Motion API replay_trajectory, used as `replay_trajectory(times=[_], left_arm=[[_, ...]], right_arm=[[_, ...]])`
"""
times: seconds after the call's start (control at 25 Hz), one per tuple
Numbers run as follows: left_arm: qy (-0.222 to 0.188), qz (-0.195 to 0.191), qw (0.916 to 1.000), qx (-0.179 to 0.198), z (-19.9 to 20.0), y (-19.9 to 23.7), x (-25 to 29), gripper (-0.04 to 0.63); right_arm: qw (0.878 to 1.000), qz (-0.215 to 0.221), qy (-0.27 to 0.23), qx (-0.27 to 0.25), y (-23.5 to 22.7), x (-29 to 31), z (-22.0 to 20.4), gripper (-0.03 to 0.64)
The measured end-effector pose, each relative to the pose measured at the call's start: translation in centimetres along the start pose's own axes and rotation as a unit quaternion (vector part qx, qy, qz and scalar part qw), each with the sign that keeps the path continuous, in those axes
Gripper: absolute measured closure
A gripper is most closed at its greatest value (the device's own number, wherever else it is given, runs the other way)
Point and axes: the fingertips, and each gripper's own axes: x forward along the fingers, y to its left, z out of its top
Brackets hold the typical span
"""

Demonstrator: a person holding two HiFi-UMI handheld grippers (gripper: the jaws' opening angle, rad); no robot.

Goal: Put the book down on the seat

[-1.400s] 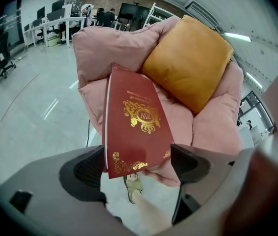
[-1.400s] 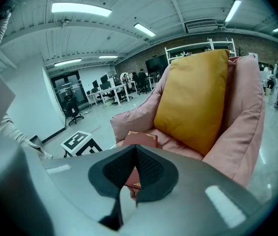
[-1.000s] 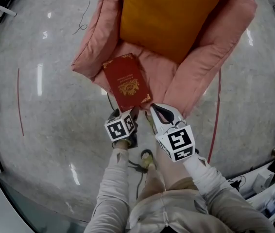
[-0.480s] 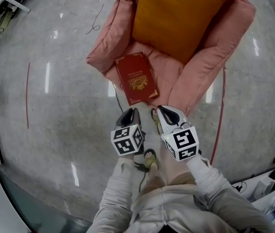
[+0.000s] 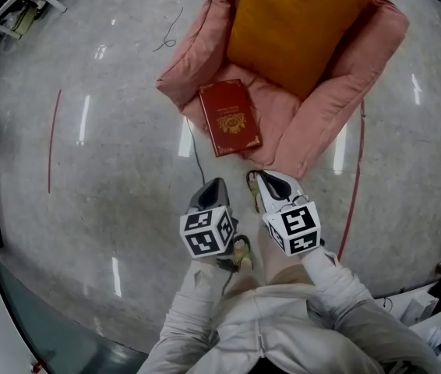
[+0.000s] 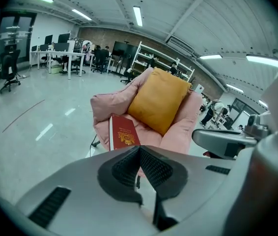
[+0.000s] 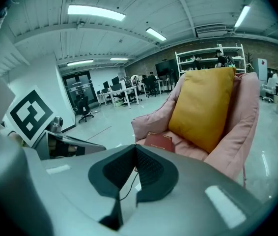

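Left gripper (image 5: 215, 184) jaws seen together, nothing between. Right gripper (image 5: 264, 178) jaws likewise closed, empty. Red book (image 5: 229, 118) laid flat, cover up, on pink armchair (image 5: 365, 68) seat, front-left part, just before orange cushion (image 5: 298, 22), apart from both grippers. Placement judged done. Book's near corner appears close to seat's front edge, so overhang to be checked; if found, book to be nudged toward cushion. Cable (image 5: 195, 156) on floor (image 5: 111, 170) to be avoided.

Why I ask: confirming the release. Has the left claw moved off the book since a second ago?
Yes. The left claw has drawn back from the armchair; bare floor now separates it from the book.
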Motion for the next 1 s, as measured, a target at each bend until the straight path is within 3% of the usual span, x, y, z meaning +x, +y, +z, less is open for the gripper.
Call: replay_trajectory(times=[0.44,1.0], left_arm=[[-0.015,-0.001,0.9995,0.029,-0.3,-0.7,-6.0,0.589],[-0.03,-0.012,0.999,0.031,-0.7,-1.1,-10.0,0.589]], right_arm=[[1.0,0.023,0.009,-0.008,3.0,-3.1,-0.4,0.617],[0.999,0.036,0.001,-0.038,6.2,-5.9,-0.2,0.617]])
